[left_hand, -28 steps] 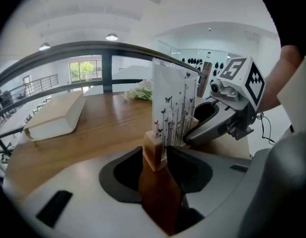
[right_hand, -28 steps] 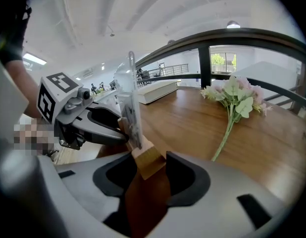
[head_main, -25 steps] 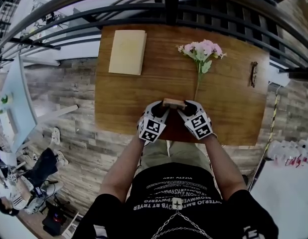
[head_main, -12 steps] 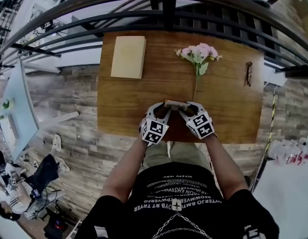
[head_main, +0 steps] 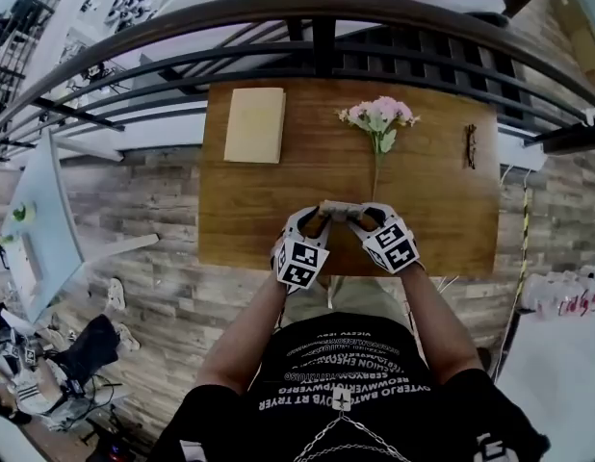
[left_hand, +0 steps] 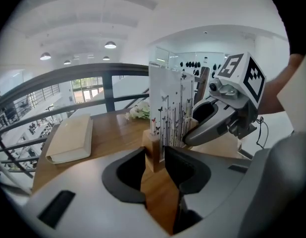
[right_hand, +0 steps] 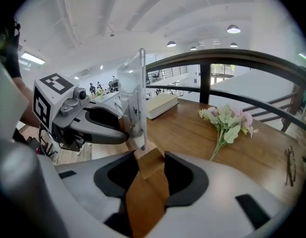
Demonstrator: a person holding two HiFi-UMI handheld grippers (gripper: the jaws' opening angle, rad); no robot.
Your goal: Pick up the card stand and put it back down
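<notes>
The card stand (head_main: 338, 206) is a wooden block holding an upright clear card printed with butterflies (left_hand: 170, 100). It hangs above the near middle of the wooden table (head_main: 249, 200). My left gripper (head_main: 317, 218) is shut on the block's left end (left_hand: 152, 150), and its jaws have just been closing on it. My right gripper (head_main: 360, 218) is shut on the right end (right_hand: 150, 162), its jaws also having just closed in on the wood. Each gripper view shows the other gripper across the stand.
A cream book (head_main: 255, 125) lies at the table's far left. Pink flowers (head_main: 377, 118) lie at the far middle, their stem running toward the stand. Glasses (head_main: 468, 146) rest at the far right. A dark railing (head_main: 317, 12) runs behind the table.
Both grippers have risen together with the card stand between them, lifting it off the tabletop. The book, flowers and glasses lie where they were on the table.
</notes>
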